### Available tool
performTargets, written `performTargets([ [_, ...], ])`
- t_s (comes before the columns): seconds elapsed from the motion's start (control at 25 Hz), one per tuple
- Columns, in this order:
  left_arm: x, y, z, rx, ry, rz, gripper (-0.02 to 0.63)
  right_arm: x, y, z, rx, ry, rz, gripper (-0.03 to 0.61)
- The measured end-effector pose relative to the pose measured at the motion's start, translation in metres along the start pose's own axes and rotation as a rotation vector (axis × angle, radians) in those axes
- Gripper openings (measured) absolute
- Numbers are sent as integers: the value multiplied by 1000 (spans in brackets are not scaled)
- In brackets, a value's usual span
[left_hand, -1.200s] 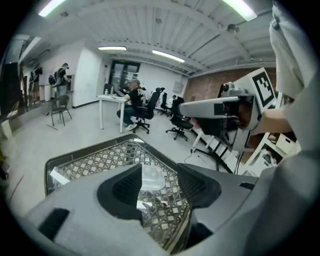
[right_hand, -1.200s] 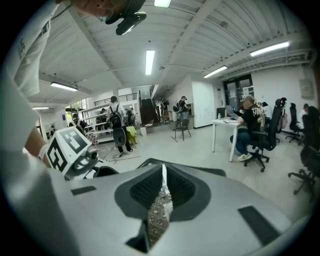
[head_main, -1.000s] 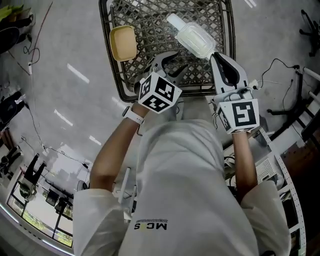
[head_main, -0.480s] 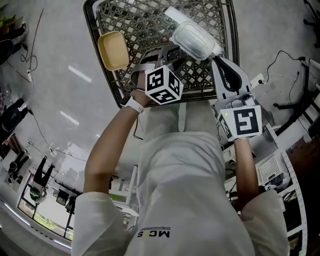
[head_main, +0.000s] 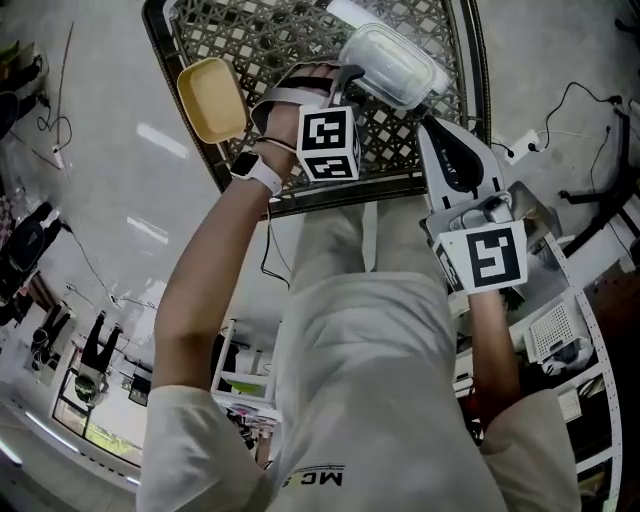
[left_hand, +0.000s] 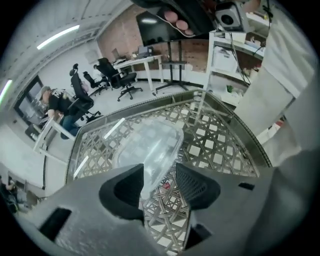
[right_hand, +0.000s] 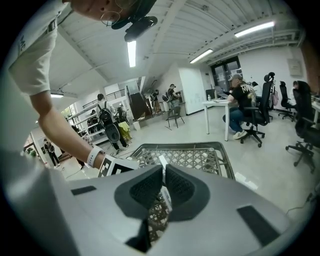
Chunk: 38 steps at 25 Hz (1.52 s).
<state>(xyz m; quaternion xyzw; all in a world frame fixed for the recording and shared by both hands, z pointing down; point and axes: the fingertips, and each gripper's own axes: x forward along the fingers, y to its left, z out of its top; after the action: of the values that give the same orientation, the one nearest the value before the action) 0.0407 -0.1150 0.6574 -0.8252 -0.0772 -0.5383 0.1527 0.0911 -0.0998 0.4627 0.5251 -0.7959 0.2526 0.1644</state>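
A clear plastic container (head_main: 395, 62) hangs over a metal lattice table (head_main: 340, 195). My left gripper (head_main: 345, 85) reaches over the table to the container's left end. In the left gripper view the container (left_hand: 150, 145) runs edge-on between the jaws of that gripper (left_hand: 159, 182), which are closed on it. My right gripper (head_main: 430, 125) meets the container's near right corner. In the right gripper view this gripper (right_hand: 162, 182) is shut on a thin white edge that looks like the container's rim.
A yellow tray (head_main: 210, 98) lies at the table's left rim (left_hand: 235, 125). A white strip (head_main: 345, 12) lies at the far side. Shelving (left_hand: 235, 50) and office chairs (left_hand: 120, 80) stand around. A person sits at a desk (right_hand: 240, 107). Cables (head_main: 590, 100) lie on the floor.
My left gripper has reached forward over the table and swung round toward the brick wall, with the container still between its jaws. The right gripper has tipped down toward the table.
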Motion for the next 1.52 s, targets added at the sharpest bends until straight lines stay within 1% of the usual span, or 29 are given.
performTargets([
  [0.08,9,-2,-6,51,29,-21,204,0,-1,-5,9,4,-6,18],
  [0.2,20,-2,-10,112,51,-29,204,-2,-5,-12,19,9,-19,18],
  [0.36,30,-2,-11,238,78,-32,201,-5,-9,-19,25,16,-30,18],
  [0.48,32,-4,-9,288,73,-59,199,-7,-13,-23,26,21,-44,18],
  [0.56,32,-9,-8,303,65,-88,168,-8,-12,-24,33,21,-51,18],
  [0.64,32,-11,-10,288,59,-117,160,-8,-10,-24,38,18,-51,18],
  [0.72,33,-13,-13,248,53,-149,154,-7,-7,-22,40,13,-47,18],
  [0.76,33,-14,-13,224,52,-168,142,-7,-6,-21,41,11,-45,18],
  [0.8,33,-16,-14,205,54,-183,108,-7,-5,-21,42,9,-44,18],
  [0.84,33,-18,-14,196,59,-188,101,-8,-4,-20,42,6,-42,18],
  [0.92,33,-20,-13,198,74,-178,85,-9,-2,-19,41,3,-39,18],
  [1.0,33,-21,-13,181,80,-171,80,-11,0,-19,37,1,-37,18],
  [1.16,31,-22,-12,112,75,-161,80,-16,1,-19,29,-3,-38,18],
  [1.32,25,-21,-4,22,48,-132,80,-21,2,-17,19,-10,-41,18],
  [1.44,17,-22,-2,-12,43,-109,78,-25,5,-13,13,-19,-42,18],
  [1.52,12,-24,1,-65,28,-106,78,-28,6,-9,8,-27,-44,18],
])
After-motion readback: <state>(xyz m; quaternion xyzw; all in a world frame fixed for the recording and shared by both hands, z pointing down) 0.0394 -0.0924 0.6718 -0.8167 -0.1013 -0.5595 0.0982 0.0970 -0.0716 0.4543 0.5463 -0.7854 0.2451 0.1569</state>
